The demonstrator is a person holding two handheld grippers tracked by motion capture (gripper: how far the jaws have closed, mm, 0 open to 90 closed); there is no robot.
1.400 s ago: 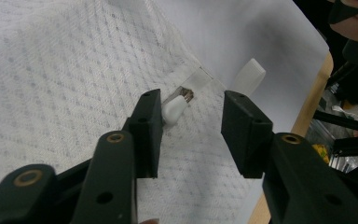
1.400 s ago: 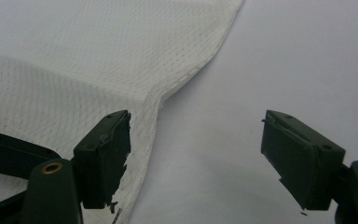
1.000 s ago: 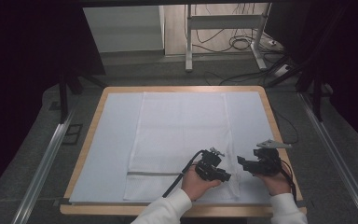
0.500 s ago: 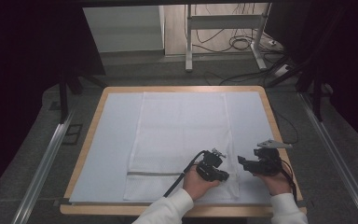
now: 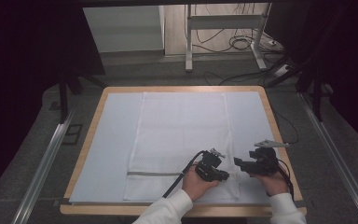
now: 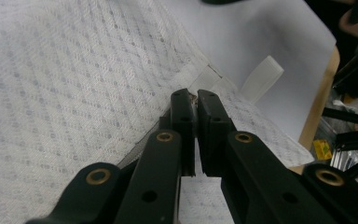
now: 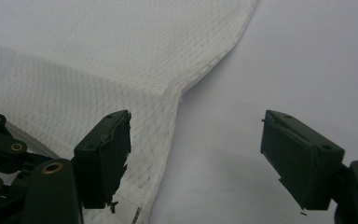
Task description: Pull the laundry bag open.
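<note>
Towel: white, woven, dotted diamond texture, lying flat on the pale table. Left gripper jaws have just been closing, clamped on its hem. Right gripper jaws apart, straddling the towel's edge.

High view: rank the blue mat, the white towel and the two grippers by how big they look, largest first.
1. Blue mat, covering most of the tabletop.
2. White towel, lying flat on the mat.
3. Left gripper and right gripper: they look about alike, so no ranking between them.
</note>
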